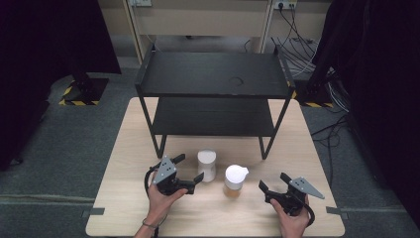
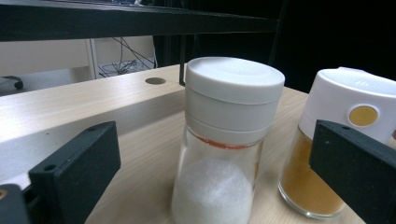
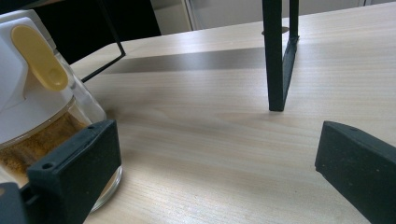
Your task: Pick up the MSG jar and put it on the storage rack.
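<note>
Salt shaker (image 2: 229, 140) first: I see it dead ahead of my left gripper (image 1: 189, 172), standing upright on the table (image 1: 124, 163) between the two spread jaws, with a clear gap to each jaw in the left gripper view, so nothing is pinched. It is a clear glass jar with white grains heaped in the lower part, a thin red ring at the neck and a white screw cap on top. From the high view the jaw tips sit just beside the shaker (image 1: 206, 165), one jaw nearer the rack and one nearer me.

Just past it, to the right in the left gripper view, stands the spice jar (image 2: 327, 154), a glass one with yellow-brown powder and a white flip-top cap bearing a round yellow spot. The two jars are near each other but apart.

My right gripper (image 1: 274, 183) also has its jaws spread wide and holds nothing. In the right gripper view the spice jar (image 3: 42, 107) sits off by the left jaw, partly behind it, its yellow tab showing on the cap; I cannot tell whether jaw and glass touch. Ahead of that gripper is bare wood and one black leg (image 3: 278, 56) of the two-tier rack (image 1: 213, 74), which stands beyond both jars at the far side of the table.
</note>
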Tool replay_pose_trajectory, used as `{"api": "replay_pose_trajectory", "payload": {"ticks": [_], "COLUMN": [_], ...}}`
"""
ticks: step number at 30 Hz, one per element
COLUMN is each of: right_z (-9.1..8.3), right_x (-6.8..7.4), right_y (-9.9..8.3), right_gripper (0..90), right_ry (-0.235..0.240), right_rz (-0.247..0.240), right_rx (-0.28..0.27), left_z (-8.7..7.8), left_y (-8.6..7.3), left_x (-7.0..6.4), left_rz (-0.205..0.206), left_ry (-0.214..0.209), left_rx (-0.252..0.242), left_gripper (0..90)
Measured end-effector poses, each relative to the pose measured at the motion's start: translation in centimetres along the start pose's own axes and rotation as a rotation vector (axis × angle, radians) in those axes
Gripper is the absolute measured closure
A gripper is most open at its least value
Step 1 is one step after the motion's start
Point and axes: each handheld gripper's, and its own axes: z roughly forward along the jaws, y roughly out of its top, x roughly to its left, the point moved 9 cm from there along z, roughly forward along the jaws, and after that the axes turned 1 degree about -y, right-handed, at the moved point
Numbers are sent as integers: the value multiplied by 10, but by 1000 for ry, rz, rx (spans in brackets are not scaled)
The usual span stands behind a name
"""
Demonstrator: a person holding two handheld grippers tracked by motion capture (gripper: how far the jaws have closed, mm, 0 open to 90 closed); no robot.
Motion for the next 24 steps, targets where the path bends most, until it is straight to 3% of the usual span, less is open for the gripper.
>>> {"api": "replay_pose_trajectory", "payload": {"ticks": [10,24], "right_z": [0,0], "right_x": [0,0], "right_y": [0,0], "right_gripper": [5,5], "right_ry": [-1,-1], "right_rz": [1,1], "right_rx": [0,3], "left_z": [11,25], "left_y": [0,8], "left_x": [2,0], "left_rz": [-18,-10], "left_ry": [-15,-46], "left_rx": [12,21], "left_gripper": [29,42]}}
